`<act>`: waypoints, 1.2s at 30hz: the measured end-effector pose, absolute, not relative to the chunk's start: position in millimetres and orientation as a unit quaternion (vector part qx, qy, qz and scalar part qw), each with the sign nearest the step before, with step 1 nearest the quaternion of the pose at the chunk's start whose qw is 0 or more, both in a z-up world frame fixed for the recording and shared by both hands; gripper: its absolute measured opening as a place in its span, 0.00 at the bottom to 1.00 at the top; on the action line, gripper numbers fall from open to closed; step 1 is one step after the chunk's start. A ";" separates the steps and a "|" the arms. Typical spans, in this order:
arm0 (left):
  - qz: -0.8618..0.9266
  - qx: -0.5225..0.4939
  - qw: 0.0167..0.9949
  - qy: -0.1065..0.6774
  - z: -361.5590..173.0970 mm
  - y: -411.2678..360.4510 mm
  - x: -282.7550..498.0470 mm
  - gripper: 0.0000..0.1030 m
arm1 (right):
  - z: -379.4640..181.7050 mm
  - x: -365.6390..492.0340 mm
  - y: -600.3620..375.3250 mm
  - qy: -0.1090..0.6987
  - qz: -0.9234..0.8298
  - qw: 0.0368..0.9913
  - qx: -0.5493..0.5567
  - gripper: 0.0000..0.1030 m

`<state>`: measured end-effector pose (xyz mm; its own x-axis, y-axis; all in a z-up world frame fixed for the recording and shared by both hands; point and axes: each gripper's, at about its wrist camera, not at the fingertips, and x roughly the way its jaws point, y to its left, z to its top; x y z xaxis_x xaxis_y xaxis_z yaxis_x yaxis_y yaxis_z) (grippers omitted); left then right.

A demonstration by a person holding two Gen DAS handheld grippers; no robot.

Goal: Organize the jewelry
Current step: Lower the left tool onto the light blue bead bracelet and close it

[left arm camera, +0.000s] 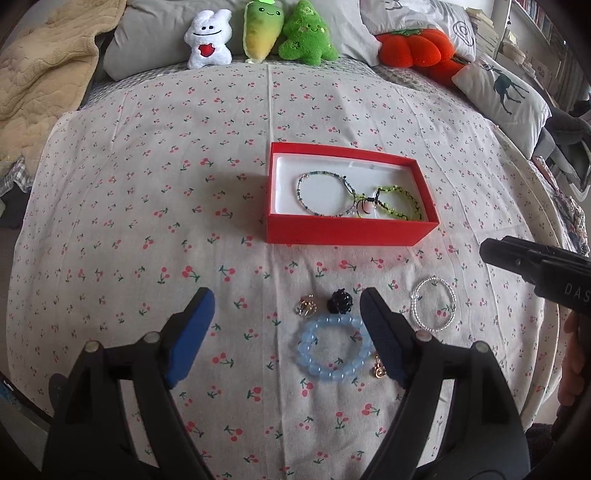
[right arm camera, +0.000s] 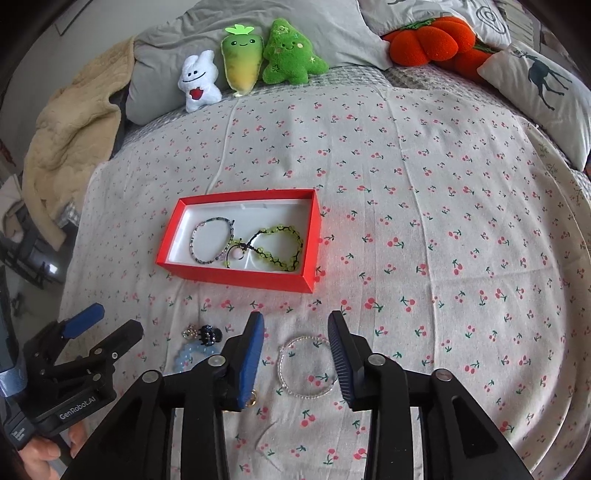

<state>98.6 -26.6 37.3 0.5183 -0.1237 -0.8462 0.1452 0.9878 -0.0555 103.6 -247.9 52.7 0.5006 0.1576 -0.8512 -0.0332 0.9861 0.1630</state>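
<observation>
A red box (left arm camera: 343, 230) (right arm camera: 236, 275) with a white lining holds a dark beaded bracelet (left arm camera: 325, 194) (right arm camera: 212, 240) and a green braided bracelet (left arm camera: 400, 203) (right arm camera: 282, 245). On the cherry-print sheet lie a blue bead bracelet (left arm camera: 334, 349) (right arm camera: 186, 354), a silver bead bracelet (left arm camera: 434, 304) (right arm camera: 306, 365), a black clip (left arm camera: 340, 302) (right arm camera: 208, 334), a gold ring (left arm camera: 306, 304) and a gold charm (left arm camera: 378, 369). My left gripper (left arm camera: 286, 306) (right arm camera: 107, 321) is open and empty above the blue bracelet. My right gripper (right arm camera: 295, 328) is open and empty, its fingers either side of the silver bracelet.
Three plush toys (left arm camera: 258, 33) (right arm camera: 251, 70) and grey pillows line the far edge of the bed. An orange pumpkin cushion (left arm camera: 413, 46) and a deer pillow (left arm camera: 506, 92) lie at the back right. A beige blanket (left arm camera: 44, 62) lies at the back left.
</observation>
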 end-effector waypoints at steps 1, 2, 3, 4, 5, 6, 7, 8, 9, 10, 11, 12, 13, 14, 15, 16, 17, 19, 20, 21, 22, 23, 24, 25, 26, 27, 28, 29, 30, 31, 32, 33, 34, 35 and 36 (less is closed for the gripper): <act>-0.077 0.013 0.871 0.485 35.6 -25.6 94.1 0.79 | 51.6 99.4 -248.4 0.494 0.054 0.866 0.059 0.60; -0.077 0.015 0.870 0.487 33.5 -24.9 90.5 0.79 | 49.9 96.2 -248.6 0.495 0.053 0.865 0.055 0.60; -0.077 0.016 0.869 0.488 31.3 -24.1 86.9 0.80 | 47.6 93.4 -249.0 0.497 0.053 0.864 0.054 0.60; -0.079 0.018 0.869 0.489 29.0 -23.6 83.9 0.80 | 45.1 91.2 -249.8 0.499 0.052 0.863 0.054 0.61; -0.080 0.021 0.868 0.490 26.6 -23.0 80.9 0.81 | 42.6 88.8 -250.9 0.501 0.051 0.862 0.055 0.61; -0.082 0.025 0.867 0.491 24.0 -22.5 78.1 0.81 | 40.1 87.0 -252.2 0.502 0.052 0.862 0.055 0.64; -0.083 0.028 0.866 0.492 21.5 -21.9 75.5 0.82 | 37.8 84.7 -253.4 0.502 0.051 0.862 0.054 0.67; -0.084 0.028 0.866 0.492 19.0 -20.5 72.8 0.83 | 35.5 82.5 -254.8 0.501 0.049 0.862 0.054 0.68; -0.087 0.024 0.866 0.493 16.3 -18.6 70.4 0.84 | 33.1 80.6 -256.5 0.501 0.047 0.862 0.054 0.69; -0.090 0.022 0.865 0.494 13.3 -16.8 68.1 0.86 | 30.7 78.6 -258.8 0.502 0.045 0.862 0.057 0.70; -0.091 0.023 0.864 0.495 10.0 -15.9 65.9 0.89 | 28.2 77.0 -261.3 0.503 0.044 0.861 0.061 0.71; -0.092 0.026 0.863 0.495 6.6 -15.3 63.6 0.91 | 25.8 75.9 -263.9 0.505 0.043 0.859 0.067 0.72; -0.092 0.032 0.864 0.494 3.3 -14.8 61.1 0.91 | 23.3 74.6 -266.5 0.508 0.043 0.857 0.072 0.72; -0.092 0.037 0.864 0.493 -0.2 -14.4 58.8 0.92 | 20.8 72.9 -269.1 0.509 0.042 0.857 0.076 0.73; -0.093 0.043 0.864 0.493 -3.7 -14.4 56.8 0.92 | 18.7 71.5 -271.4 0.509 0.039 0.856 0.076 0.73; -0.095 0.048 0.864 0.492 -7.1 -14.3 54.7 0.92 | 16.7 70.2 -272.9 0.509 0.035 0.857 0.073 0.73; -0.099 0.051 0.865 0.489 -9.9 -14.9 52.6 0.92 | 14.6 69.0 -273.7 0.510 0.032 0.857 0.067 0.73; -0.109 0.059 0.868 0.480 -14.3 -16.7 47.3 0.92 | 10.6 66.4 -273.2 0.507 0.029 0.860 0.048 0.74; -0.116 0.065 0.869 0.477 -16.9 -18.5 44.7 0.92 | 7.6 65.0 -272.2 0.506 0.028 0.861 0.036 0.74; -0.125 0.071 0.868 0.475 -19.7 -20.7 42.4 0.92 | 3.9 63.8 -270.9 0.507 0.026 0.861 0.025 0.74; -0.132 0.077 0.868 0.473 -22.2 -22.6 40.7 0.92 | -0.9 62.5 -269.7 0.509 0.026 0.860 0.015 0.75; -0.138 0.080 0.868 0.471 -24.2 -24.2 39.5 0.92 | -6.1 61.6 -268.7 0.512 0.026 0.859 0.008 0.75; -0.146 0.080 0.867 0.470 -26.2 -25.3 38.7 0.92 | -11.6 60.8 -267.8 0.517 0.027 0.856 0.003 0.75; -0.152 0.078 0.866 0.469 -27.9 -25.2 38.7 0.92 | -17.1 60.2 -267.6 0.522 0.029 0.852 0.001 0.75; -0.156 0.073 0.866 0.470 -29.4 -24.9 39.3 0.92 | -22.0 59.9 -267.0 0.528 0.032 0.849 0.001 0.75; -0.157 0.068 0.866 0.471 -30.7 -24.2 40.4 0.92 | -26.3 59.8 -266.3 0.532 0.034 0.846 0.000 0.75; -0.156 0.061 0.866 0.472 -31.5 -23.1 42.1 0.92 | -30.1 59.9 -265.6 0.534 0.035 0.845 -0.003 0.75; -0.154 0.052 0.866 0.473 -32.0 -21.7 44.0 0.92 | -33.1 60.1 -265.1 0.534 0.033 0.845 -0.009 0.75; -0.153 0.039 0.867 0.473 -31.5 -19.6 46.1 0.92 | -35.6 60.4 -264.3 0.533 0.032 0.845 -0.014 0.75; -0.154 0.024 0.868 0.472 -30.6 -17.2 48.2 0.92 | -37.7 60.7 -263.4 0.532 0.033 0.846 -0.019 0.75; -0.156 0.008 0.868 0.472 -29.9 -15.5 50.2 0.92 | -38.9 61.3 -262.6 0.531 0.035 0.846 -0.022 0.75; -0.157 -0.006 0.867 0.473 -29.3 -14.2 52.4 0.91 | -39.3 61.8 -262.1 0.528 0.037 0.848 -0.023 0.75; -0.156 -0.016 0.867 0.473 -28.8 -13.6 54.6 0.90 | -39.2 62.6 -261.8 0.526 0.038 0.850 -0.022 0.75; -0.153 -0.023 0.867 0.473 -28.7 -13.7 56.6 0.87 | -39.1 63.5 -261.7 0.523 0.038 0.851 -0.020 0.75; -0.150 -0.027 0.867 0.475 -29.2 -14.5 59.1 0.82 | -38.8 64.7 -261.2 0.519 0.038 0.854 -0.017 0.75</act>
<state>59.1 -14.5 -29.2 0.5047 -0.2854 -0.8147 0.2338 0.9537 -0.1892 64.7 -261.2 -38.8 0.4577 0.0467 -0.8879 -0.0822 0.9966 0.0101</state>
